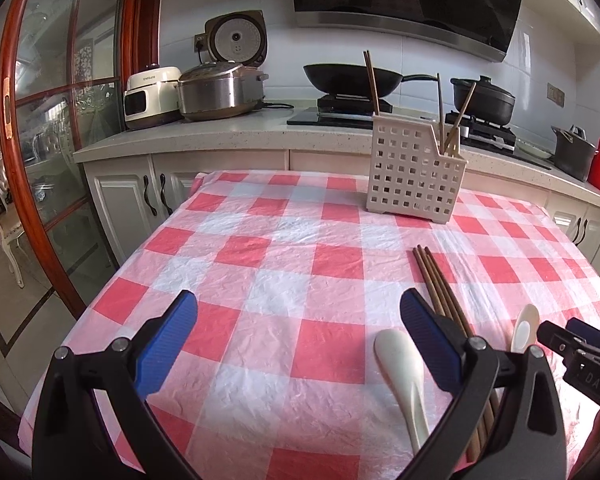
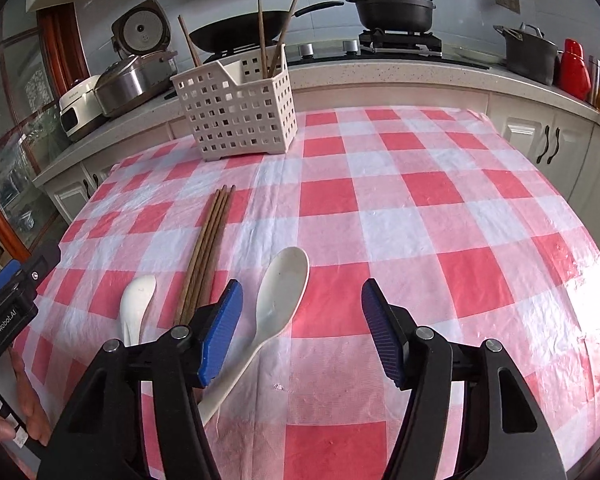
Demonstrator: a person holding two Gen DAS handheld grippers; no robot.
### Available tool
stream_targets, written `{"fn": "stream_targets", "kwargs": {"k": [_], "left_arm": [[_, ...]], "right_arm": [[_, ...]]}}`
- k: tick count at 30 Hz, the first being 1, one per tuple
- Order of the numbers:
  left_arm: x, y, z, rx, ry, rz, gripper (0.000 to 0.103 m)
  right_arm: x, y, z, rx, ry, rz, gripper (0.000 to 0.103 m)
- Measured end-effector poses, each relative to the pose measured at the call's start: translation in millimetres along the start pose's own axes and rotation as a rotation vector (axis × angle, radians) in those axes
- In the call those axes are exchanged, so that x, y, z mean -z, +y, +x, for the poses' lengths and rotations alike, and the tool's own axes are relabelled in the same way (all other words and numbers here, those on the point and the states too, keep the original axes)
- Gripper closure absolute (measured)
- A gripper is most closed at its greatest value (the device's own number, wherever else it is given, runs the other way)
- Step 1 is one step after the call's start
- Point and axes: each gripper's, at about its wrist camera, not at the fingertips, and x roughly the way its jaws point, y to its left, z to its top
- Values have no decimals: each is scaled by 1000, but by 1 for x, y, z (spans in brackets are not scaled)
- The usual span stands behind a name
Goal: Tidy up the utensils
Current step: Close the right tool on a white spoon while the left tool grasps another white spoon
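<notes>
Fingers of the left gripper [image 1: 299,322]: spread wide, nothing between them; blue ribbed pads [image 1: 166,340] on black frames, hovering over the tablecloth [image 1: 284,264]. Fingers of the right gripper [image 2: 302,316]: likewise spread and empty, same ribbed blue pads [image 2: 222,332].

Landmark: bundle of brown wooden chopsticks [image 2: 208,256], thin straight sticks lying side by side flat on the cloth.
- Large cream spoon [image 2: 278,300], smooth, oval bowl with long tapering handle, lies just right of the bundle; its bowl sits between the right gripper's fingers, its handle running back under the left-hand finger.
- Small white spoon [image 2: 136,306], glossy, rounded, lies just left of the bundle.
- In the left wrist view the bundle [image 1: 440,284] runs behind the right-hand finger; one pale spoon [image 1: 400,372] on its left, the other [image 1: 525,328] on its right.
- White plastic caddy [image 2: 240,116], square-perforated walls, boxy, stands upright beyond the bundle's far tips, well apart from them. Three chopsticks [image 2: 270,36] lean tilted inside it.

Tablecloth: red and white check, thin crinkled plastic sheet. Beyond the caddy, a speckled stone counter [image 1: 220,136] carries a black wok [image 1: 350,78].
</notes>
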Motion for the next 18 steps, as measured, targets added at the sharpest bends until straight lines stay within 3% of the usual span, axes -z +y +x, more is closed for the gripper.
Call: {"fn": "stream_targets", "kwargs": {"k": [8,18], "left_arm": [[11,0,6,24,45,27,5],[19,0,13,68,94,18,5]], "right_arm": [[4,18,25,43,75,-32,63],[-3,25,42,58,97,-49,68]]}}
